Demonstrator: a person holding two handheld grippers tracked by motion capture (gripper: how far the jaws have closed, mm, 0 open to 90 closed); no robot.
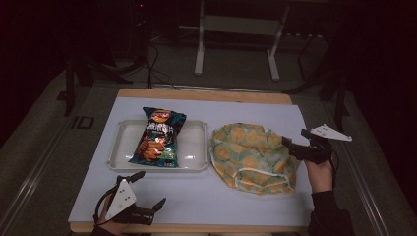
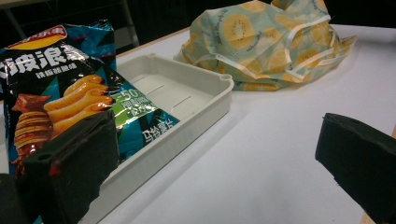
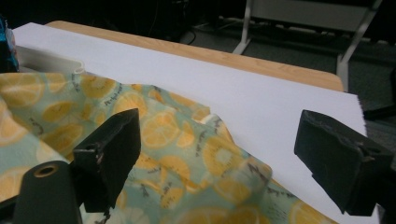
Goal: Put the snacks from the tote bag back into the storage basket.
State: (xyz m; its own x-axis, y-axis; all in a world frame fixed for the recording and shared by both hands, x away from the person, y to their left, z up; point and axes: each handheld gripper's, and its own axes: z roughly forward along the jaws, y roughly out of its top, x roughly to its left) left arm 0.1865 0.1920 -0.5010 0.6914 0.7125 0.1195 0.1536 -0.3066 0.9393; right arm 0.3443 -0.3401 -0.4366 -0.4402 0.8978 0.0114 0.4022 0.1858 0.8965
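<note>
Lettering on chip bag [image 2: 60, 98] legible from left gripper view

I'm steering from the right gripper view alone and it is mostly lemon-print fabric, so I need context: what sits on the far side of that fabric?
Observer: A shallow white plastic tray, with a dark blue crisp bag lying in it.
Operator: Does the bag fit inside the tray?
Observer: No, its top end sticks out over the tray's far rim.
Operator: Where is the left gripper?
Observer: The left gripper is open near the table's front edge, in front of the tray, holding nothing.
</note>
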